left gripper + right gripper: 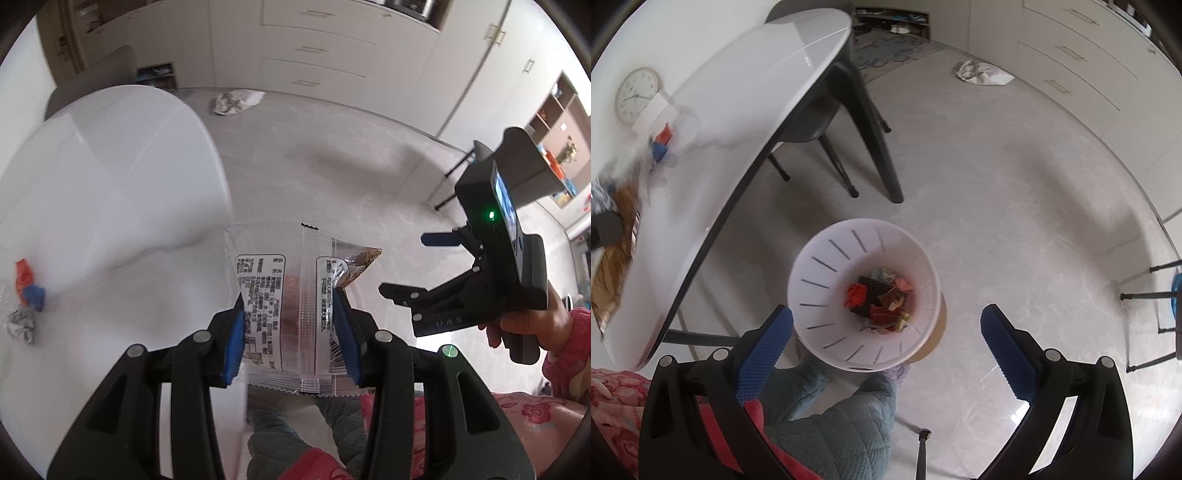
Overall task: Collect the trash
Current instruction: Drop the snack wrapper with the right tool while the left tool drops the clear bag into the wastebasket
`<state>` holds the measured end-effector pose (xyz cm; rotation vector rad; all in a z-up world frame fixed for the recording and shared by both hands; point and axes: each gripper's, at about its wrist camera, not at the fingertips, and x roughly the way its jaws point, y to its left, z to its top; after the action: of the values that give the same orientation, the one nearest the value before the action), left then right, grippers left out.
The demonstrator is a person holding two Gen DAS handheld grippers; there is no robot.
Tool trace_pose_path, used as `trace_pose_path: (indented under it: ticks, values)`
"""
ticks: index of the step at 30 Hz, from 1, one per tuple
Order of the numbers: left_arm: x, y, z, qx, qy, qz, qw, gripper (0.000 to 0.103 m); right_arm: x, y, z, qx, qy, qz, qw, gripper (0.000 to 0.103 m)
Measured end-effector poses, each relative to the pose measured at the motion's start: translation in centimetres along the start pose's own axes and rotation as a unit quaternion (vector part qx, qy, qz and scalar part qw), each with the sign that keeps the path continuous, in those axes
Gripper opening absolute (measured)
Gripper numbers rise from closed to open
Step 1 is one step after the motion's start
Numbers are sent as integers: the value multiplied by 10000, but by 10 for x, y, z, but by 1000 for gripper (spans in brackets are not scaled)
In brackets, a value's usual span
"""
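Item: clear wrapper (291,295), clamped in our left hand-held gripper (291,325) beside the tabletop (110,166) edge; right hand-held gripper (886,347) (jaws wide, empty) above the white bin (820,280), bare floor (1015,184) around.

The right gripper (886,338) is held wide open and empty above a white bin (816,295) with wrappers (882,299) inside, beside a white table (738,110).

Table-edge clutter (613,206) is motion-blurred and unreadable; wrapper print (258,295) too small.
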<state>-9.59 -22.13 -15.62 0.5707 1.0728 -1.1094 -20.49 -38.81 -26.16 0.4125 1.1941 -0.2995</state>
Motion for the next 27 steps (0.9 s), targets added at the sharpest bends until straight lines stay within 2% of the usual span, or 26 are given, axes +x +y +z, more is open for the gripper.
trace_pose_path:
  ticks: [2, 3, 5, 8, 15, 27]
  values:
    - [9, -8, 3, 19, 106, -91, 9999, 43, -3, -10, -1, 80, -35, -41, 10000, 101]
    - [13, -11, 4, 41, 171, -121, 9998, 47, -4, -13, -1, 117, -44, -60, 9999, 101]
    - [17, -18, 6, 94, 213, -37, 9997, 77, -6, -21, -2, 199, -54, -97, 9997, 101]
    - [12, -25, 7, 205, 90, 93, 9997, 95, -8, -28, -2, 279, -78, -117, 9995, 101]
    - [14, -30, 9, 310, 114, 164, 9993, 95, -8, -30, -1, 294, -77, -104, 9995, 101]
    - [0, -16, -2, 42, 0, 262, 9996, 95, -12, -10, 4, 114, -74, -63, 9999, 101]
